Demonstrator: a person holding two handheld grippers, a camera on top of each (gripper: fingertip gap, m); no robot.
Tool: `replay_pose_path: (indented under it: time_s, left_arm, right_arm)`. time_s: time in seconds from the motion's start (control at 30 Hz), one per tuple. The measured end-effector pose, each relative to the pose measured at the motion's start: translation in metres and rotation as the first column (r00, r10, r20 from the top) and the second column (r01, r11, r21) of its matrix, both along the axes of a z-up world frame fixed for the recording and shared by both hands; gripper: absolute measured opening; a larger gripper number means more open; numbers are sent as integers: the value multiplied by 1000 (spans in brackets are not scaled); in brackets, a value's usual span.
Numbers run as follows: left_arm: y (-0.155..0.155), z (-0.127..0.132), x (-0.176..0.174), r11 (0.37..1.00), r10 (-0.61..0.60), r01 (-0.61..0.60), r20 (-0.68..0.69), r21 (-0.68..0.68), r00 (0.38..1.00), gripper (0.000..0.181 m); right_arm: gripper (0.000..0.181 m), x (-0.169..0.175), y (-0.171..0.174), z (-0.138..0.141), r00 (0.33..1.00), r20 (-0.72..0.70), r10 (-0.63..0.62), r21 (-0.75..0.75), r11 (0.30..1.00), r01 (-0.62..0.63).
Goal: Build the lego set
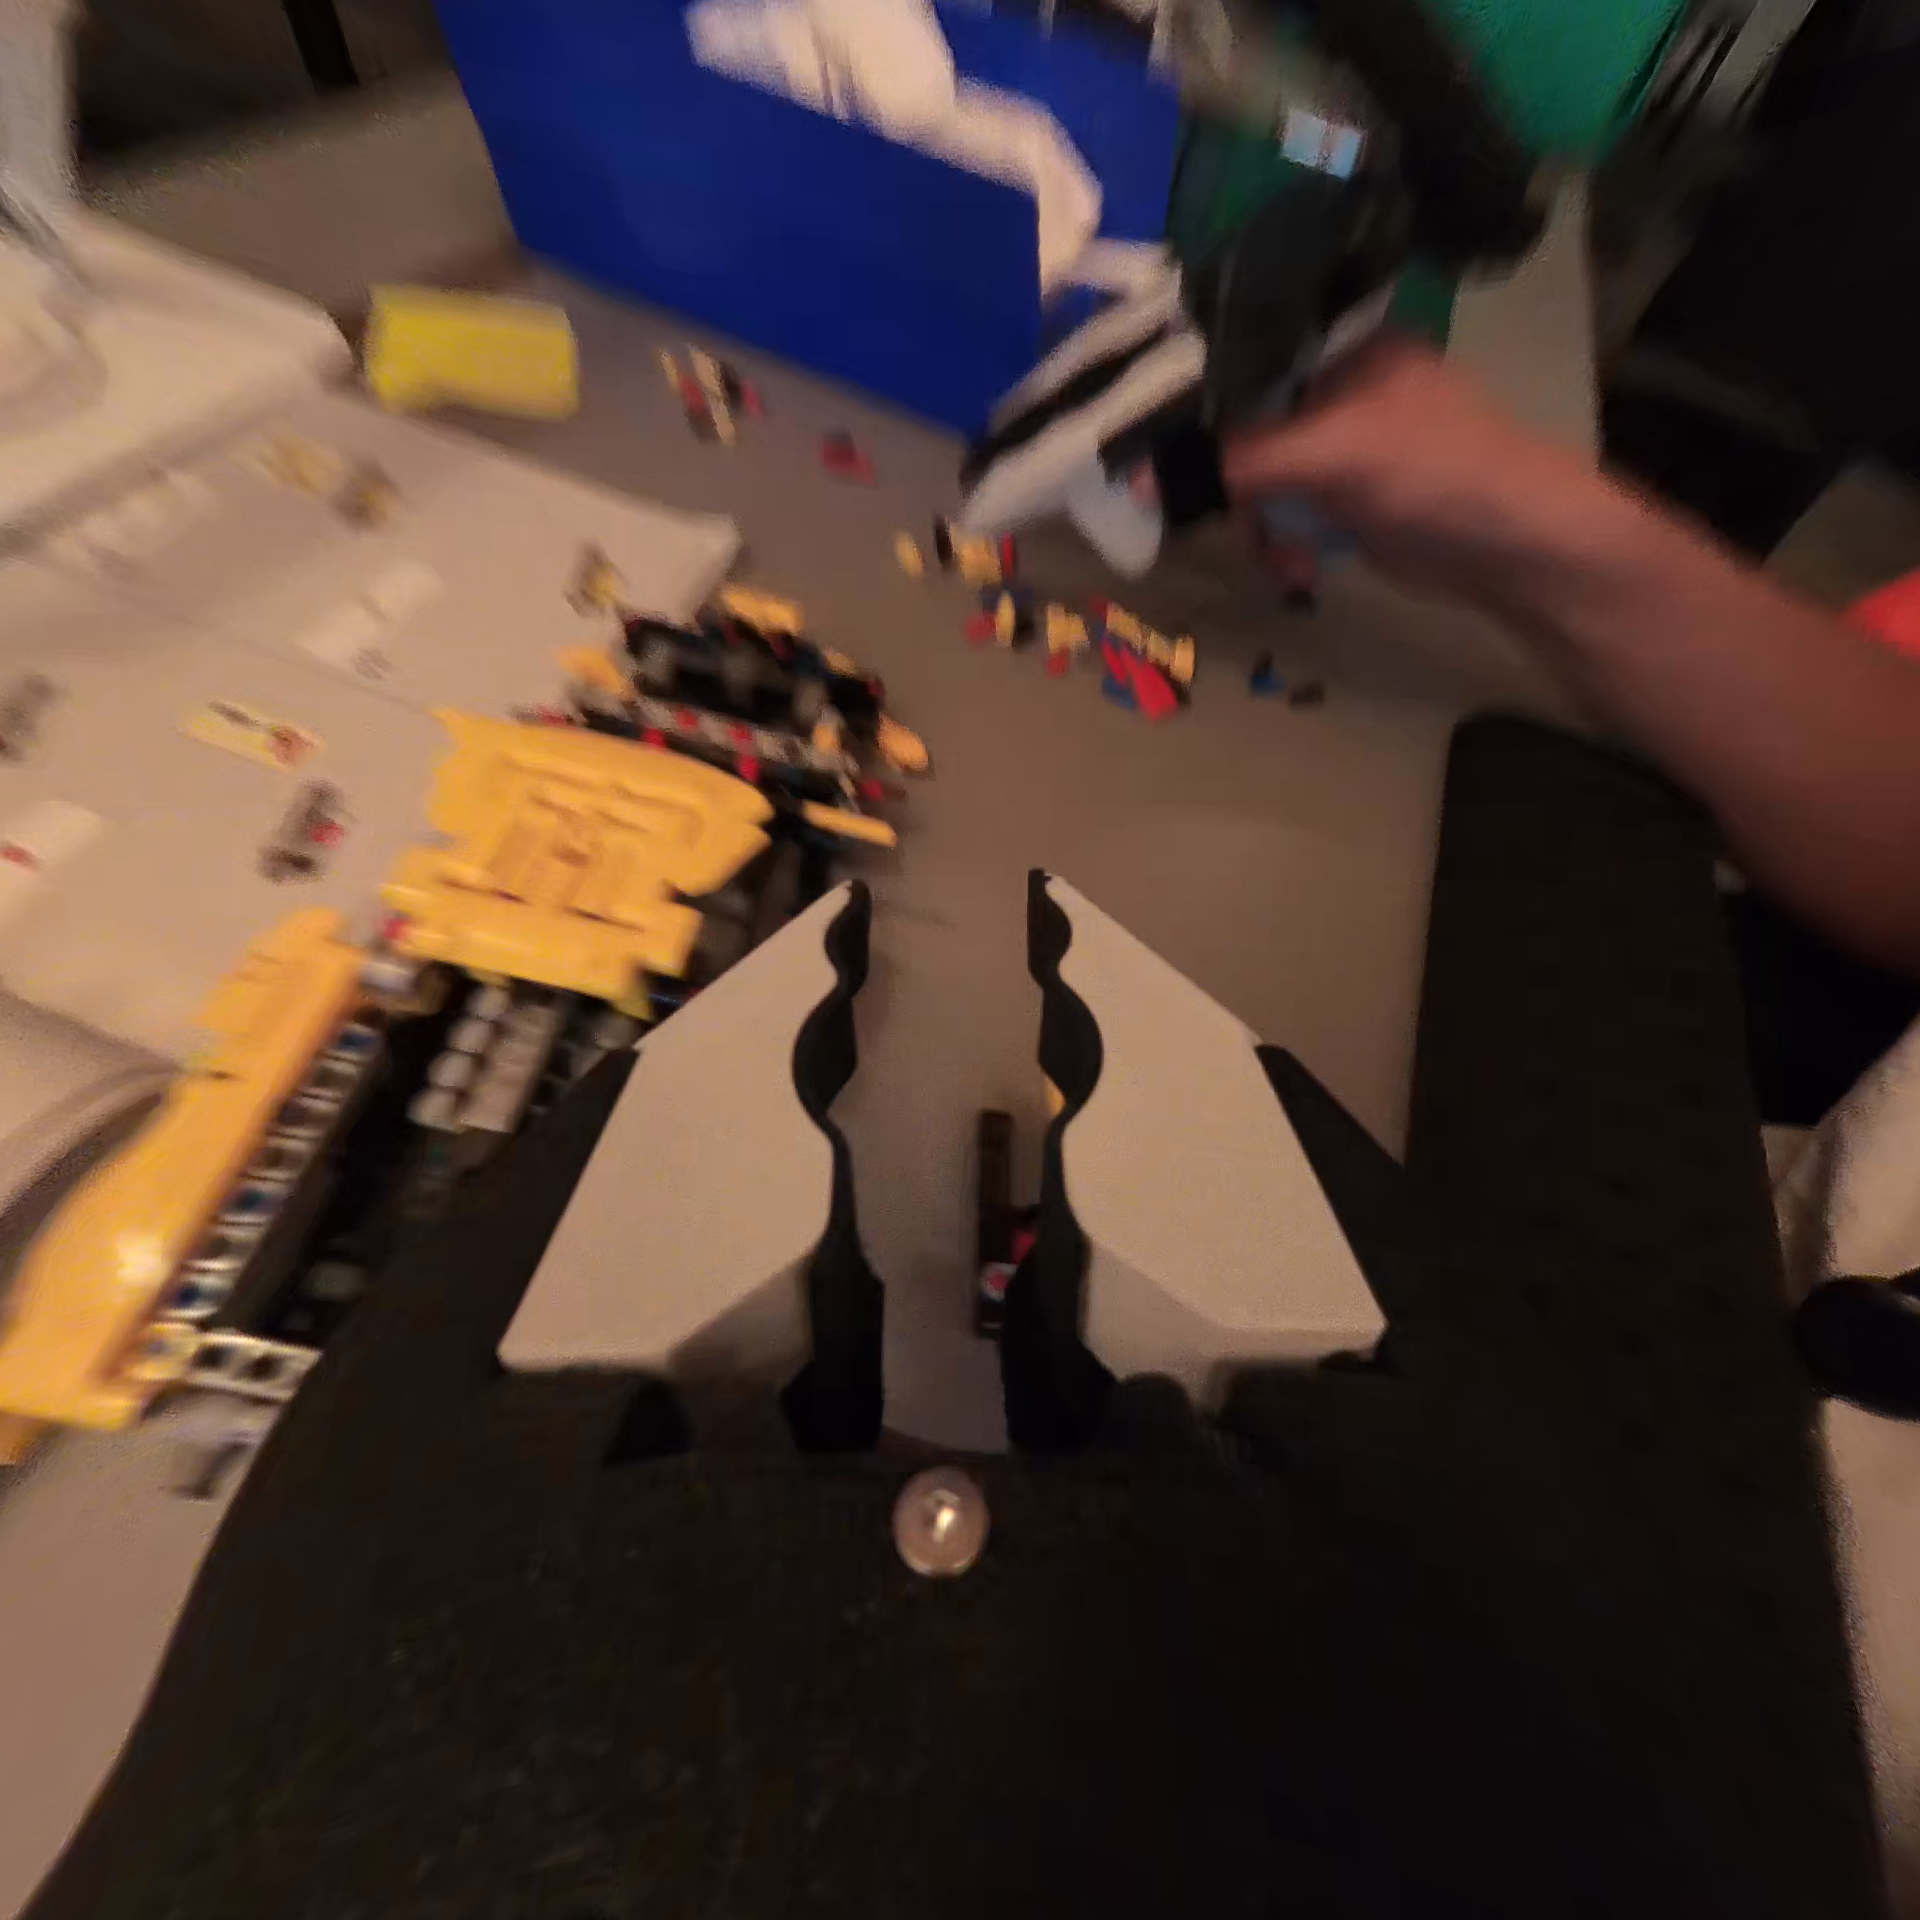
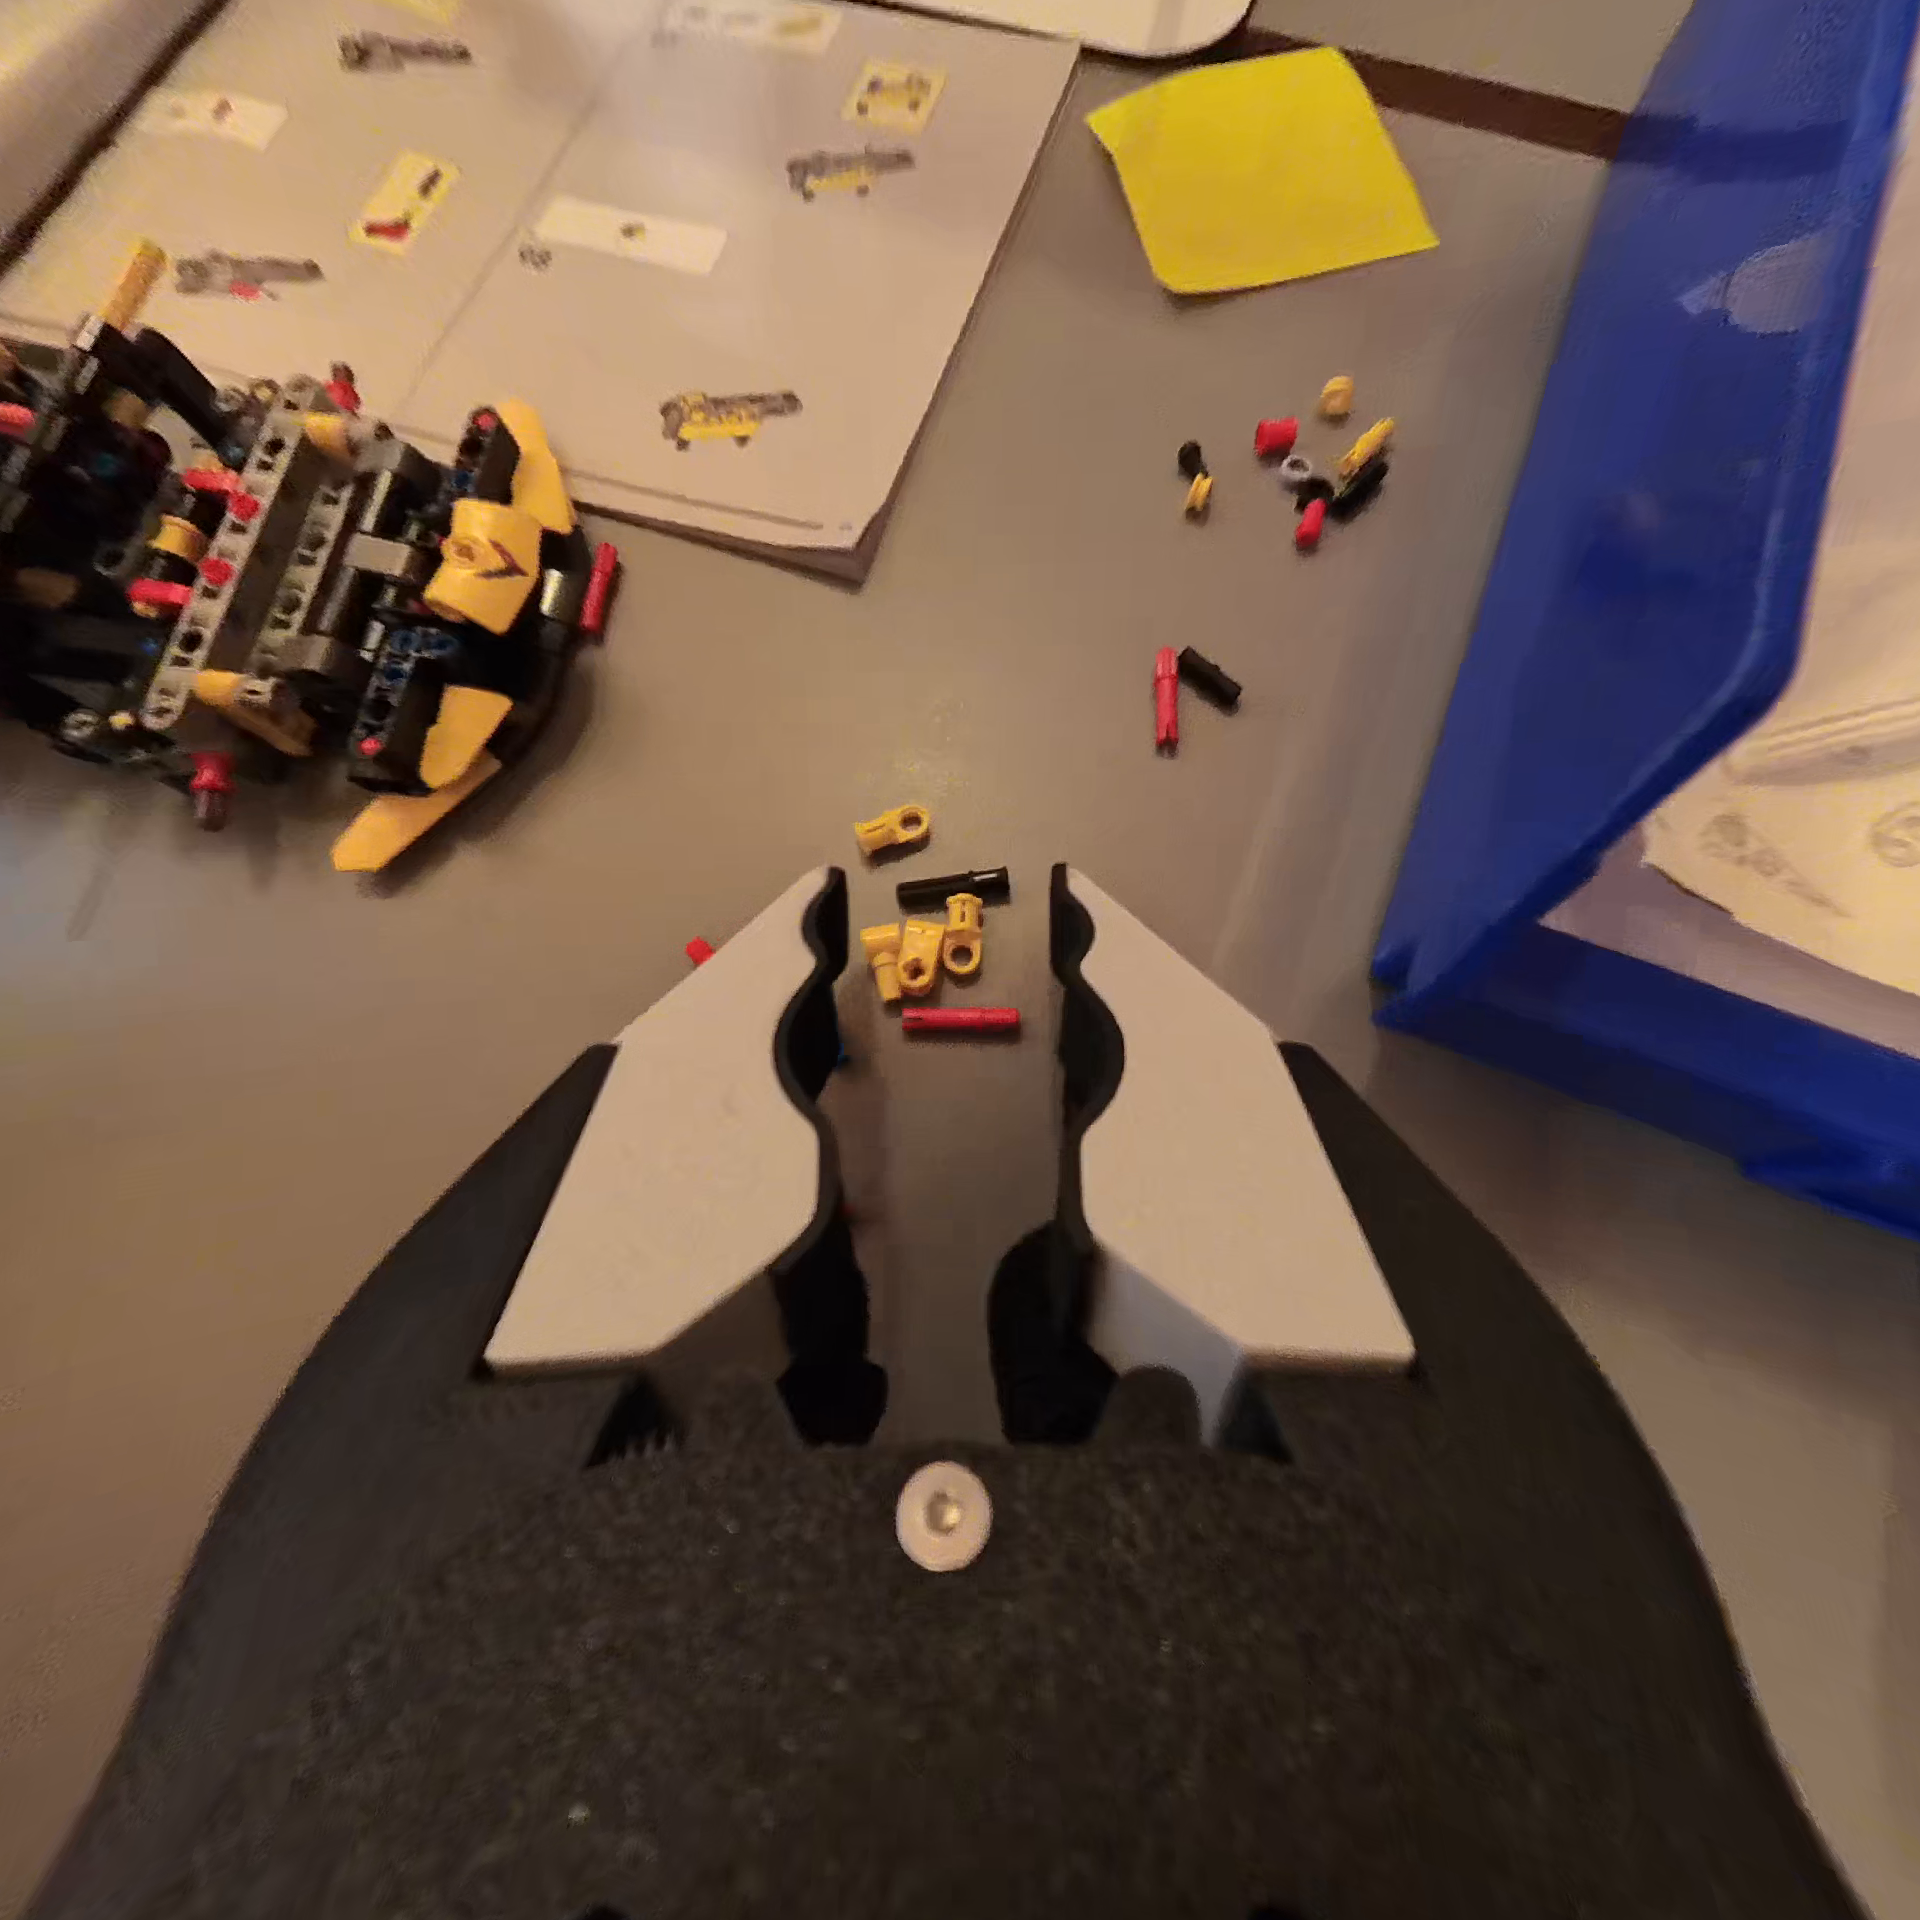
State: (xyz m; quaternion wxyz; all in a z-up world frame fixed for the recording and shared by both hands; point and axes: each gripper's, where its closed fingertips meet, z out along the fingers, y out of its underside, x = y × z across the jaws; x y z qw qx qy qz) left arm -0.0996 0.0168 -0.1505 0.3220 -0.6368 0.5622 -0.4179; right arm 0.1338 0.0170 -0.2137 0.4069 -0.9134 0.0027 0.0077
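Note:
The view from the left wrist is motion-blurred. The yellow and black lego model (image 1: 582,852) lies on the grey table, left of my open left gripper (image 1: 945,883). A short dark beam (image 1: 994,1216) shows in the gap beside its right finger; I cannot tell whether it touches the finger. My right gripper (image 2: 945,873) is open, low over loose pieces: yellow connectors (image 2: 920,951), a black pin (image 2: 951,885) and a red axle (image 2: 961,1020) lie between its fingers. The model (image 2: 301,592) is far left there. The right gripper (image 1: 1049,499) and a hand (image 1: 1455,499) show at upper right.
An open instruction booklet (image 2: 675,260) lies behind the model. A yellow note pad (image 2: 1262,171) and a blue bin (image 2: 1662,520) stand at the right. More small pieces (image 2: 1299,468) and a red and black pin pair (image 2: 1190,686) are scattered nearby. A dark flat object (image 1: 1558,1039) is at the right. The grippers' ends are close to 25 cm from one another.

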Motion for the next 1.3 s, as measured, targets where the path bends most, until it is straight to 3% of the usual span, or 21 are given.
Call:
replay_pose_path:
  time_s: [0.1, 0.17, 0.3, 0.37, 0.6, 0.67, 0.7, 0.77, 0.83, 1.0, 1.3]
  left_arm:
    - [30, 42, -17, 999, 34, -25, 259, -40, 965, 30]
    - [36, 54, -31, 996, 27, 3, 334, -89, 942, 30]
    - [61, 41, -47, 993, 116, -99, 310, -72, 944, 30]
    - [61, 44, -47, 991, 116, -85, 325, -106, 939, 30]
    - [59, 38, -43, 993, 116, -106, 295, -52, 948, 30]
    - [63, 39, -44, 991, 132, -123, 298, -52, 945, 30]
    - [64, 39, -45, 990, 140, -130, 300, -55, 944, 30]
    - [68, 38, -46, 988, 156, -144, 298, -63, 942, 30]
    - [70, 34, -46, 986, 169, -159, 277, -56, 946, 30]
    - [66, 38, -45, 988, 154, -150, 295, -37, 943, 29]
    - [65, 34, -44, 987, 158, -154, 277, -35, 948, 30]
  right_arm:
    - [37, 3, 3, -8, 999, 36, 5, -36, 999, -4]
    - [36, 1, 5, -11, 1000, 17, 5, -36, 999, -4]
    - [31, 2, 5, -16, 999, 32, 16, -54, 998, -14]
    - [24, 3, 5, -19, 998, 52, 25, -68, 997, -21]
    - [23, 5, 3, -7, 987, 159, 32, -49, 998, -24]
    - [23, -26, 1, 14, 984, 100, 146, 12, 989, -148]
    - [23, -57, -5, 21, 960, 39, 278, 30, 960, -279]
    - [23, -128, -33, 26, 825, -83, 558, 38, 829, -557]
    - [23, -169, -53, 19, 739, -70, 670, 7, 741, -671]
    - [23, -208, -64, -4, 707, -44, 706, -61, 705, -707]
    - [23, -210, -62, -19, 719, 14, 695, -98, 716, -691]
